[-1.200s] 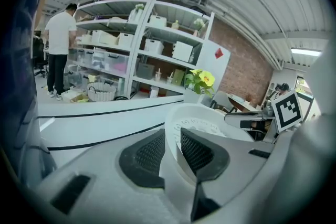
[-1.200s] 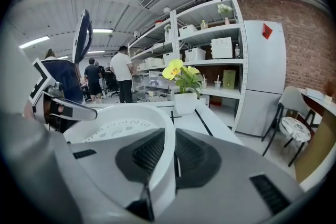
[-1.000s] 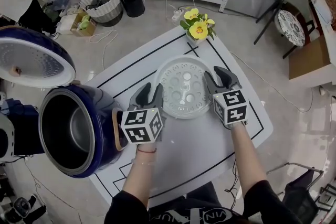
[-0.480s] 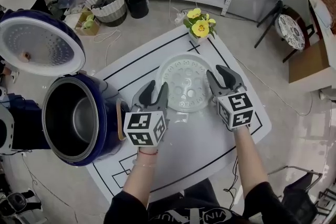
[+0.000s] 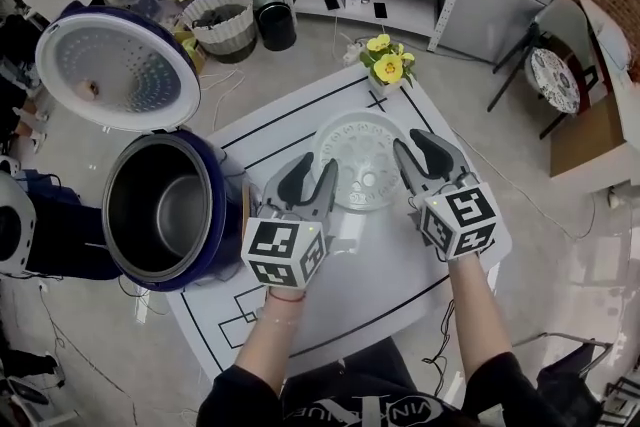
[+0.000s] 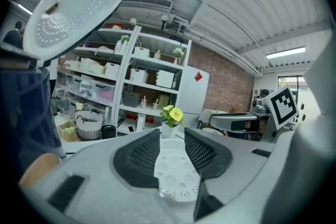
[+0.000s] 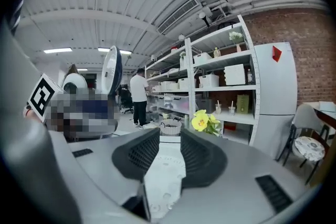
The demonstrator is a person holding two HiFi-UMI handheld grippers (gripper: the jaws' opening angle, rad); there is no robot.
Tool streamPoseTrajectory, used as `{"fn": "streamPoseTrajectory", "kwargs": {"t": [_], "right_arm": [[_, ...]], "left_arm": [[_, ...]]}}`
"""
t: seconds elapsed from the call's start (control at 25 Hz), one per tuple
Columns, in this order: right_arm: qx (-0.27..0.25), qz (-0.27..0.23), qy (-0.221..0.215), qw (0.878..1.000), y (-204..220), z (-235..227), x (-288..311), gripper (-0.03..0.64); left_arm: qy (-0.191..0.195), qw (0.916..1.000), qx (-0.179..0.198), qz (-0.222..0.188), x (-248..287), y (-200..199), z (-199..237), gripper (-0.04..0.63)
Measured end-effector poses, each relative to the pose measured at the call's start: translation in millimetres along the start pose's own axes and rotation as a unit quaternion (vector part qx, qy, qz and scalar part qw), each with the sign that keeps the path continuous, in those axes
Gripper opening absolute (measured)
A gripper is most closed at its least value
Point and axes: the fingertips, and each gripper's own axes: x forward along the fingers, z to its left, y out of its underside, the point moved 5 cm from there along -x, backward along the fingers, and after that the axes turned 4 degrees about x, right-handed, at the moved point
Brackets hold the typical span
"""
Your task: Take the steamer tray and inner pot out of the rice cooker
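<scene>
The white perforated steamer tray (image 5: 362, 160) lies flat on the white table (image 5: 400, 285), and shows between the jaws in the left gripper view (image 6: 176, 180) and the right gripper view (image 7: 163, 176). My left gripper (image 5: 308, 177) hovers over the tray's left edge, open and holding nothing. My right gripper (image 5: 425, 150) hovers over its right edge, open and holding nothing too. The dark blue rice cooker (image 5: 215, 177) stands at the table's left with its lid (image 5: 120, 65) up. The metal inner pot (image 5: 170, 215) sits inside it.
A small vase of yellow flowers (image 5: 388, 65) stands at the table's far edge behind the tray. Black lines mark the tabletop. Shelves, a woven basket (image 5: 220, 20) and a black bin (image 5: 276, 23) are on the floor beyond. A chair (image 5: 555, 55) is at the right.
Both grippers have risen off the table and look larger in the head view. The tray stays on the table. The view has shifted, so more of the cooker and lid shows.
</scene>
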Motion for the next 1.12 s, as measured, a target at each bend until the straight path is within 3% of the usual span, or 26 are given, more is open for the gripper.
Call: {"fn": "streamPoseTrajectory", "kwargs": {"t": [0.68, 1.12], "right_arm": [[-0.013, -0.059, -0.112, 0.992, -82, 97, -20, 0.120], [-0.011, -0.064, -0.195, 0.979, -93, 179, 12, 0.120]], "left_arm": [[0.014, 0.9984, 0.010, -0.053, -98, -67, -21, 0.127], [-0.041, 0.9949, 0.001, -0.092, -176, -84, 13, 0.127]]}}
